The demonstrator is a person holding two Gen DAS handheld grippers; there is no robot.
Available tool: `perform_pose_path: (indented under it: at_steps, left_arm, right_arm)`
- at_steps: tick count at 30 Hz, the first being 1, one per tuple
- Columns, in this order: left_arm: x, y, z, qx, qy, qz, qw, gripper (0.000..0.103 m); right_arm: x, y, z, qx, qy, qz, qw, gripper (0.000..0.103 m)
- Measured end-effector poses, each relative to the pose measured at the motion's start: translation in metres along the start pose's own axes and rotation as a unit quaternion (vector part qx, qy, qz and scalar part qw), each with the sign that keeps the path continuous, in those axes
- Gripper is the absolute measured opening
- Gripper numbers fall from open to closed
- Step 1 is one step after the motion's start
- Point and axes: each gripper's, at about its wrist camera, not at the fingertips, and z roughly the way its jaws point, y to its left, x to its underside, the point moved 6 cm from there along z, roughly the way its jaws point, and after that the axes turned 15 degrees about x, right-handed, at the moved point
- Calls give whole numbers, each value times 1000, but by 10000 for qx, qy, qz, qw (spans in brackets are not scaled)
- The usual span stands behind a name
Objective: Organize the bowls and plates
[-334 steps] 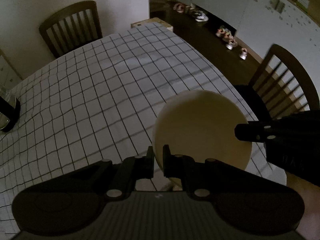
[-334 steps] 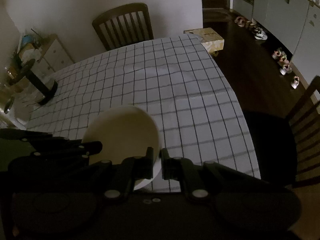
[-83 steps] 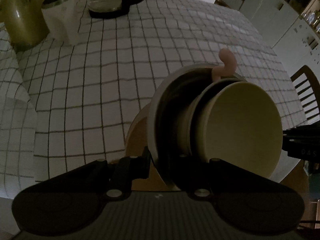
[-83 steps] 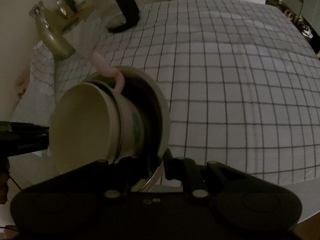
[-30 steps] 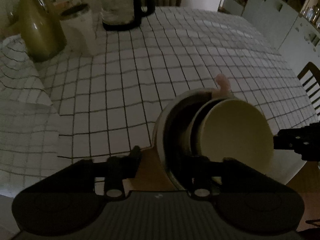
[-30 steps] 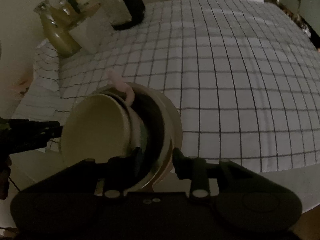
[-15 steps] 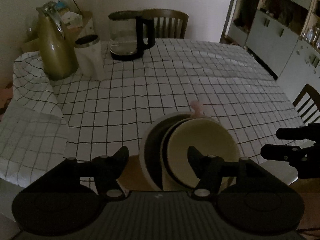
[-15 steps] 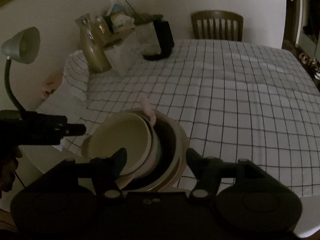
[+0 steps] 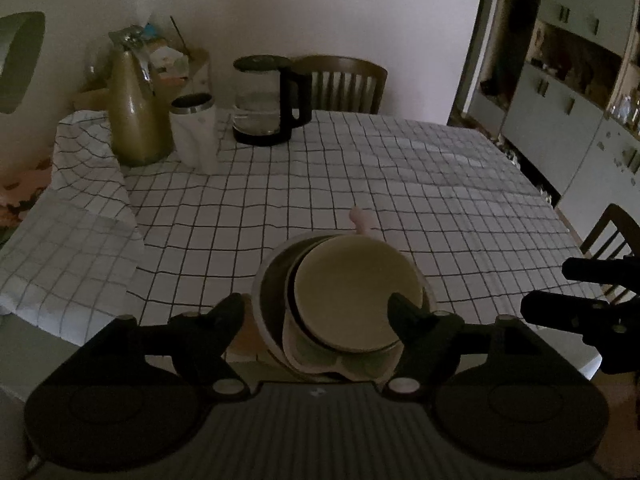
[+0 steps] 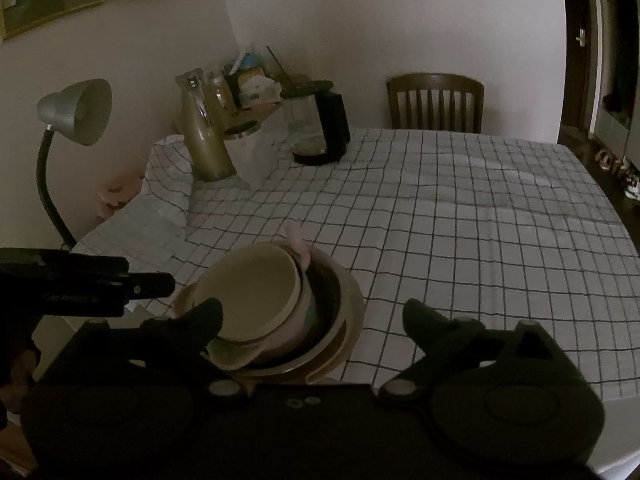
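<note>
While both grippers hang above table edge, left gripper (image 9: pixel 318 312) jaws spread wide, just opened, grasping nothing. Right gripper (image 10: pixel 312 316) likewise released, jaws just opened, empty. Cream bowl (image 9: pixel 352 292) sits tilted in nested stack of dishes (image 10: pixel 340 320) on checked tablecloth (image 9: pixel 360 184). Seconds earlier both grippers clamped bowl's rim; now backed off, higher.

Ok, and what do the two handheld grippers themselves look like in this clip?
Both are matte black plastic. The left gripper has two tapered fingers on jointed links with pale round pivots, plus a ribbed grey base. The right gripper looks the same; faint lettering marks the left one's side.
</note>
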Motion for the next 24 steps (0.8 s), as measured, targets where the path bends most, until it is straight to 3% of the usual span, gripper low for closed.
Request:
perform_pose_path:
  at_steps: [4,14,16,24]
  left_arm:
    - [6,-3,-2,-32,-7,-92,10000,89]
    - [19,-9,-10,-228,-114,-190,9995,90]
    - [20,-10,-11,-267,-129,-214,9993,103]
    - [22,-15,-15,-363,-224,-200,9989,103]
  right_arm:
    - [4,-1,-8,-27,-140,-27,9999,101]
    - [7,-3,-16,-60,-378,-90,9992,102]
    - [8,-4,-16,-92,-352,-85,9993,103]
    - [10,-3,-15,-114,-382,-101,9992,103]
